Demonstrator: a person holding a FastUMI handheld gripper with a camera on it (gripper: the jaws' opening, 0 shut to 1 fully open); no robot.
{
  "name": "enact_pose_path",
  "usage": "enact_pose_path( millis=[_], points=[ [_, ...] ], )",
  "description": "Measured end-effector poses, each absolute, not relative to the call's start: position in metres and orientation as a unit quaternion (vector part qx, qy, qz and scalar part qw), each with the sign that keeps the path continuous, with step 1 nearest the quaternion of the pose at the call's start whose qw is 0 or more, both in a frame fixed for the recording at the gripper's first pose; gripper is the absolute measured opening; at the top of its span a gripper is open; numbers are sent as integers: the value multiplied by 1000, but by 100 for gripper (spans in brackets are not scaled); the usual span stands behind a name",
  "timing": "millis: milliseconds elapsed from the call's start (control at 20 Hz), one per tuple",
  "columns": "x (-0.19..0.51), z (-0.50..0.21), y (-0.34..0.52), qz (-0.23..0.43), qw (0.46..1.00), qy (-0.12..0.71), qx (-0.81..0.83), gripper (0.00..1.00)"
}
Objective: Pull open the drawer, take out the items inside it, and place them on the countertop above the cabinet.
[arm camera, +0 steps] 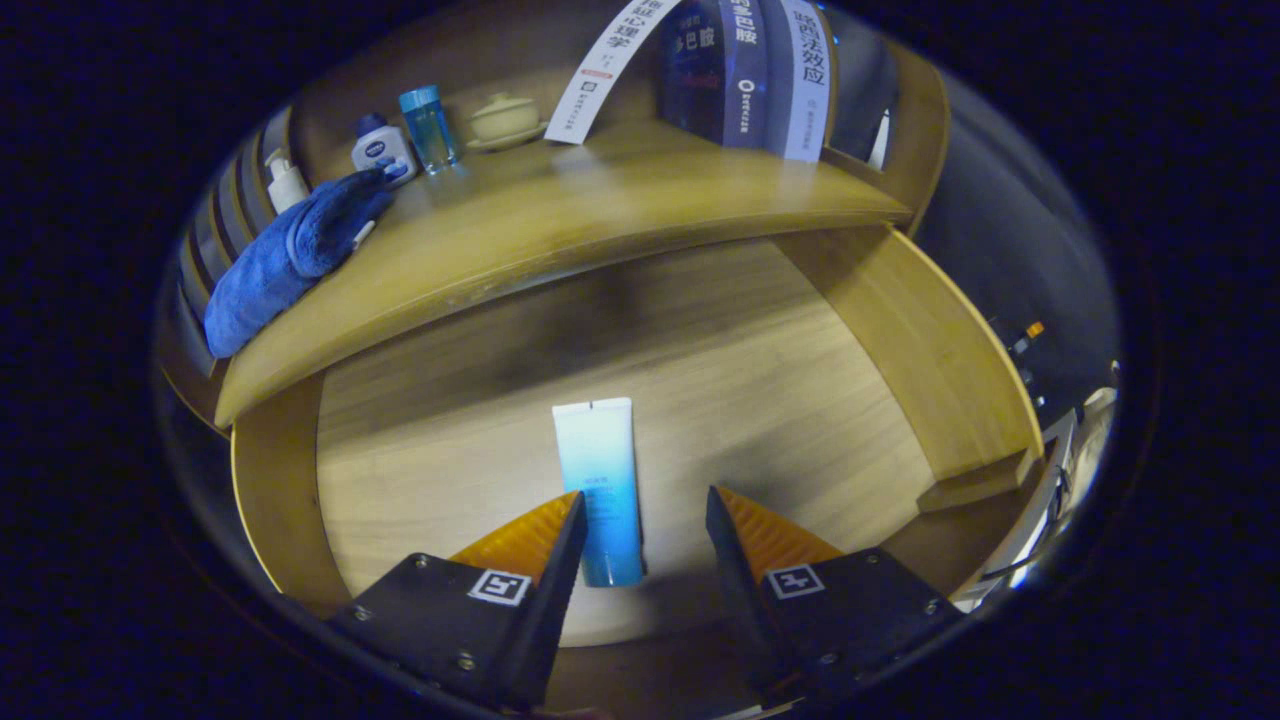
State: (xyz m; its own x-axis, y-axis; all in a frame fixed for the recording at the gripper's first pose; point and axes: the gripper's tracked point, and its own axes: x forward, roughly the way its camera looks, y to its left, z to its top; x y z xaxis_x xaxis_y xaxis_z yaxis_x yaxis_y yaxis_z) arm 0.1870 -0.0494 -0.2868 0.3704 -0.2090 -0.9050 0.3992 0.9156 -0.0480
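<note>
On the countertop [600,215] sit a blue towel [290,255], bottles [405,140] and books [740,70]. In the open drawer [700,370] lies a white-to-blue tube [603,480], cap nearest. The gripper [645,505] hangs wide open, the tube beside its left finger, unheld.

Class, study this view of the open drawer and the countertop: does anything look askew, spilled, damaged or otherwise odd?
Nothing looks spilled or damaged. The tube lies flat in the open drawer, close to the left finger of the open claw. On the countertop, a blue towel sits bunched at the edge, and one book leans slanted against the upright books.
</note>
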Motion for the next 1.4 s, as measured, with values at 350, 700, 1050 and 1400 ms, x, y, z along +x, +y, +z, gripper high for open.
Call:
enact_pose_path(
  millis=[350, 700, 1050, 1400],
  points=[
    [182, -303, -42, -170, 802, 565, 95, 71],
    [180, -312, -45, -172, 795, 578, 65, 66],
    [189, -313, -46, -162, 808, 565, 51, 42],
    [189, -296, -44, -164, 815, 556, 12, 42]
  ],
)
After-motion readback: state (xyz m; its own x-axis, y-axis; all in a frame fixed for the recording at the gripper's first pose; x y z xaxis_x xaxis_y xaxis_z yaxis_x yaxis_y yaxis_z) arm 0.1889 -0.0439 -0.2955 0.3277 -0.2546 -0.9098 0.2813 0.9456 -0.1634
